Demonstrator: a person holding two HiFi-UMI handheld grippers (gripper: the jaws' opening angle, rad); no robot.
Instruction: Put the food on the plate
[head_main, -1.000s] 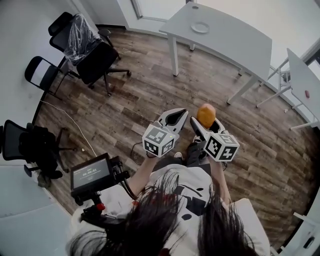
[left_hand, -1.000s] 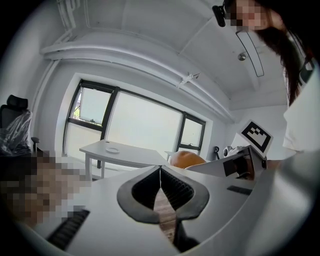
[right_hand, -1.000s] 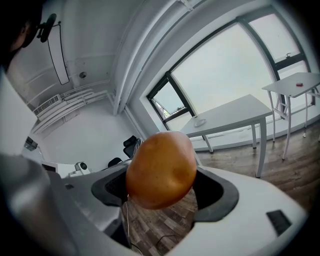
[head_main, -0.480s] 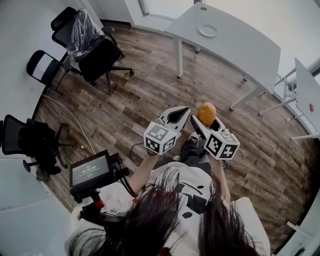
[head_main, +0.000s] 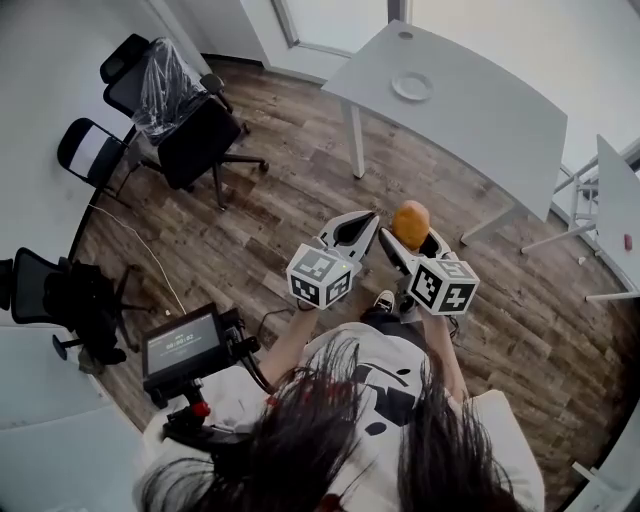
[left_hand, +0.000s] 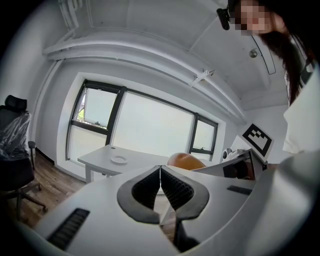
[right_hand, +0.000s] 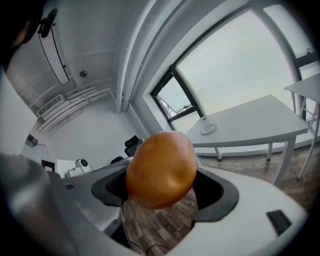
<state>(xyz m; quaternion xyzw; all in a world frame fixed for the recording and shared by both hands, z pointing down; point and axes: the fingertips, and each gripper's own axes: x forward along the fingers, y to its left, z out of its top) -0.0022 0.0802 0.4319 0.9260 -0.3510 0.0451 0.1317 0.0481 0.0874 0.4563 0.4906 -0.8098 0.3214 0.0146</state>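
Right gripper (head_main: 408, 238) clamps a potato (head_main: 411, 223), left gripper (head_main: 366, 220) closed empty — plate (head_main: 412, 87), far at twelve o'clock, holds nothing yet.

A white table (head_main: 480, 110) is standing at one o'clock in the head view, its legs resting on the wood-plank floor (head_main: 300, 200). A small white plate (head_main: 411, 87) is lying on the tabletop toward its twelve o'clock end. At ten o'clock, black office chairs (head_main: 195, 130) are sitting on the floor.
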